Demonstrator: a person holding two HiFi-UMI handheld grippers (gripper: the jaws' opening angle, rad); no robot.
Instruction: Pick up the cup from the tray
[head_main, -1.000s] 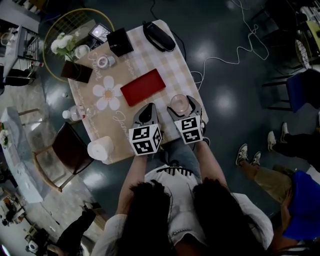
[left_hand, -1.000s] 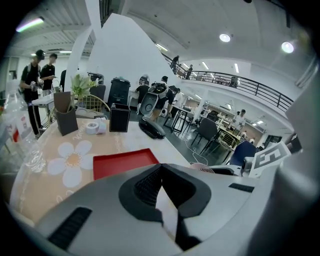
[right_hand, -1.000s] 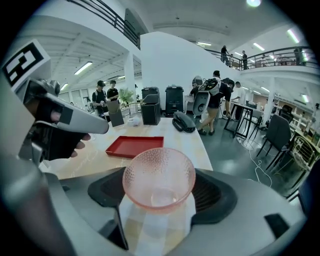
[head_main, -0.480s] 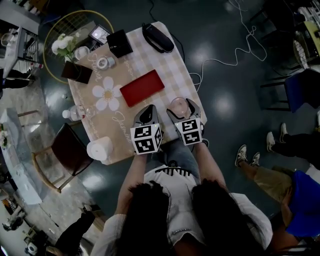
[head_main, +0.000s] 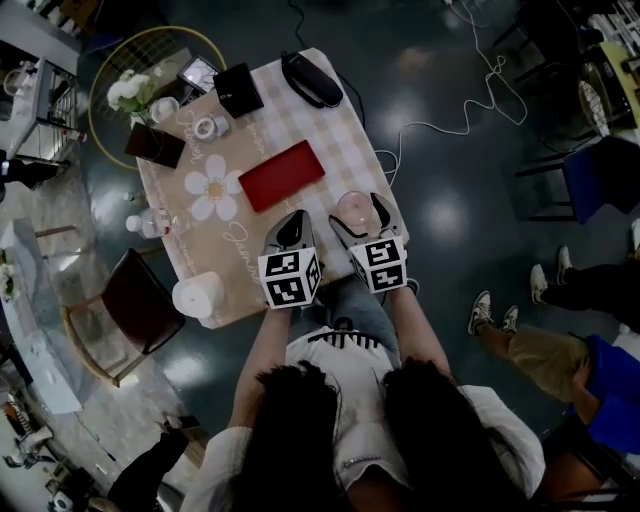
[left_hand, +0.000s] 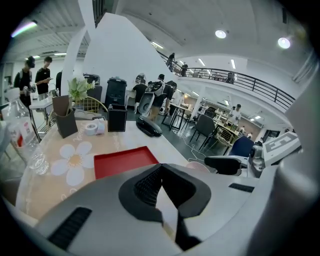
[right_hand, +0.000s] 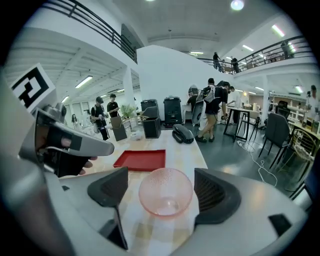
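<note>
One pink cup (right_hand: 166, 192), right gripper (head_main: 357, 213) spread around it, left gripper (left_hand: 163, 195) closed

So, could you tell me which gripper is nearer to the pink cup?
Right. The right gripper has its open jaws either side of the pink cup; the left gripper, shut, is to the cup's left, apart from it.
</note>
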